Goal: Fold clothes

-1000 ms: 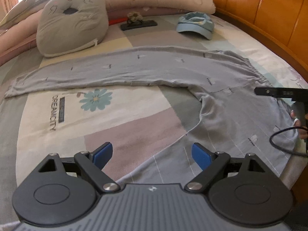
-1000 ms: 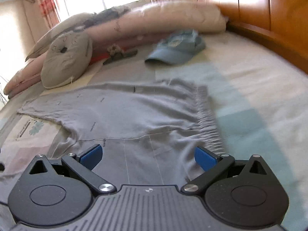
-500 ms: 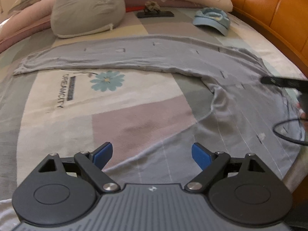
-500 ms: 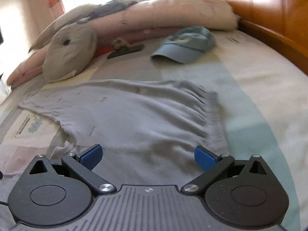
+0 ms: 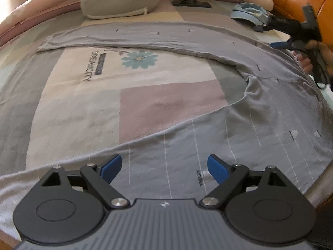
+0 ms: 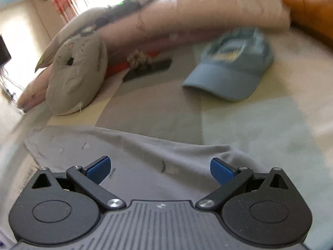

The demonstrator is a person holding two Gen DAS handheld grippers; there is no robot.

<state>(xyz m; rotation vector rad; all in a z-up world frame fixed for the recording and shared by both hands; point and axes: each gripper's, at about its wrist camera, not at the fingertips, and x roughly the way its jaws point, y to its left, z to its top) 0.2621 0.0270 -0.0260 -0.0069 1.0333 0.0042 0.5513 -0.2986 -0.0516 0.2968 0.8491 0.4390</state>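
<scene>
Your left tool [image 5: 164, 166] stands with jaws apart above the near leg of the grey trousers [image 5: 260, 112], spread flat, legs splayed, on the bed [image 5: 166, 104]. Your right tool [image 6: 160, 169], jaws apart, hovers over the far leg.

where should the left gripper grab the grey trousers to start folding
Probably the near leg of the grey trousers, at its long edge facing the far leg. The trousers lie flat with legs splayed in a V, so that edge is free. The left gripper hangs open just above it; coming from above and pinching across the edge looks easiest.
</scene>
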